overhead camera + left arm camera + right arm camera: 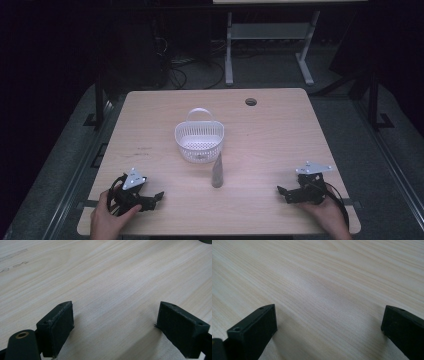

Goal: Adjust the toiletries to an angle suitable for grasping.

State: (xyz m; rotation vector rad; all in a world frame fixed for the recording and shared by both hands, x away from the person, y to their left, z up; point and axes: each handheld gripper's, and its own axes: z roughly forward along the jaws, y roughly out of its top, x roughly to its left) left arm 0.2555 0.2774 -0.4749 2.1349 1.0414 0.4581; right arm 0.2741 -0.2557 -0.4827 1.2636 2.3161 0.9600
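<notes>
A white plastic basket (199, 139) with an upright handle stands in the middle of the wooden table (270, 135). Just in front of it a grey cone-shaped object (217, 171) stands upright. My left gripper (159, 196) rests near the front left edge, held by a hand, jaws open and pointing right. In the left gripper view the gripper (115, 317) has bare wood between its wide jaws. My right gripper (281, 192) sits near the front right edge, jaws open and pointing left. The right gripper view shows the gripper (329, 322) with nothing between its jaws.
A round cable hole (251, 102) lies near the table's far edge. Beyond the table stand a white desk frame (270, 45) and cables on a dark floor. Faint marks (141, 149) show on the wood left of the basket.
</notes>
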